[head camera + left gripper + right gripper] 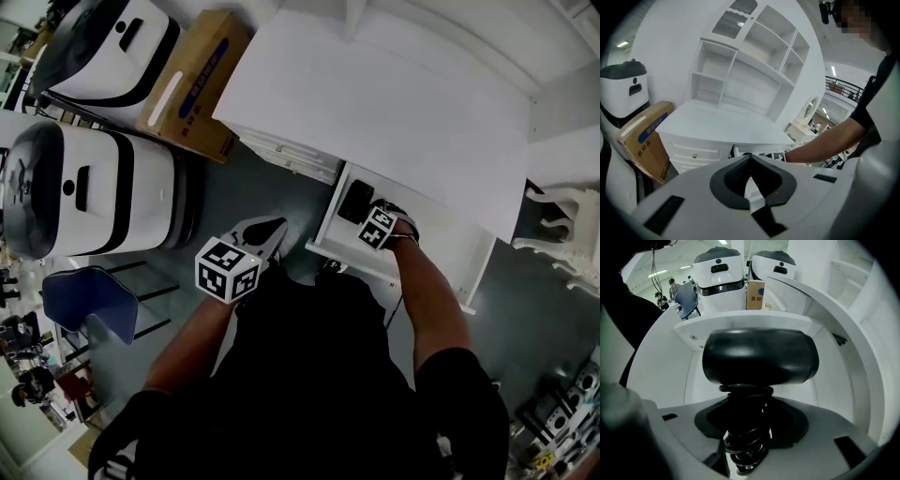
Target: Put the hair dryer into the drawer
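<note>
Cardboard box point(192, 84), left of the worktop point(394, 112): one long blue label strip on its upper face, print too small to read. End face of the same box, in the right gripper view: two blue Chinese characters, strokes too blurred to read. Nothing else legible.

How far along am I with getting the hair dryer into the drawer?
Done: the drawer is open and the hair dryer is down between its walls. In hand: the right gripper is clamped on its cord-wrapped handle. Left: release and withdraw. The left gripper is shut and empty.
</note>
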A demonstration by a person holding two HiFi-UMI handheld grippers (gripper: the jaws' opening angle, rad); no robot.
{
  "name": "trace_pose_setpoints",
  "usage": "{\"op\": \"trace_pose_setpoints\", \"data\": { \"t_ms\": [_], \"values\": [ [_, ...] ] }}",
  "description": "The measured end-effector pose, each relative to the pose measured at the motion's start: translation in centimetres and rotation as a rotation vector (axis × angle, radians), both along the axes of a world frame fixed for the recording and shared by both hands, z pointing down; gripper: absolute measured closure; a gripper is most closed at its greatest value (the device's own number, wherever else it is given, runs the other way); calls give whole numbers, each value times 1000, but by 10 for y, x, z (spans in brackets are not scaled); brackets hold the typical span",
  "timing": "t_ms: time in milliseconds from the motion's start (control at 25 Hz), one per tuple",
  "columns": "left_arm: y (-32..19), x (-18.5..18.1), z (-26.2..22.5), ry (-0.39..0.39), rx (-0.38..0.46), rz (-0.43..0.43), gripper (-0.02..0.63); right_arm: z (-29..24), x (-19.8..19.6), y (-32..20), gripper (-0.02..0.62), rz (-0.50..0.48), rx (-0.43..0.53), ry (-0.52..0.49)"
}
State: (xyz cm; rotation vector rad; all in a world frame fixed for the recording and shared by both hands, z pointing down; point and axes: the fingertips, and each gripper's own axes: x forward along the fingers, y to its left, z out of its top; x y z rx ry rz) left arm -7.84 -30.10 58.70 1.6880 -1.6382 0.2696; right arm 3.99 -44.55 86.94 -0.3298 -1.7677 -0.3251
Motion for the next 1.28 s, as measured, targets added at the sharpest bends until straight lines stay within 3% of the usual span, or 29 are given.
{"op": "trace_pose_setpoints", "data": {
  "t_ms": [880, 1280],
  "values": [
    [5, 0, 3, -8, -24, -26, 595, 12, -1, 1, 373, -116, 2, 21],
    [8, 11, -2, -21, -22, -29, 595, 9, -1, -1, 365, -148, 49, -2]
  ]
}}
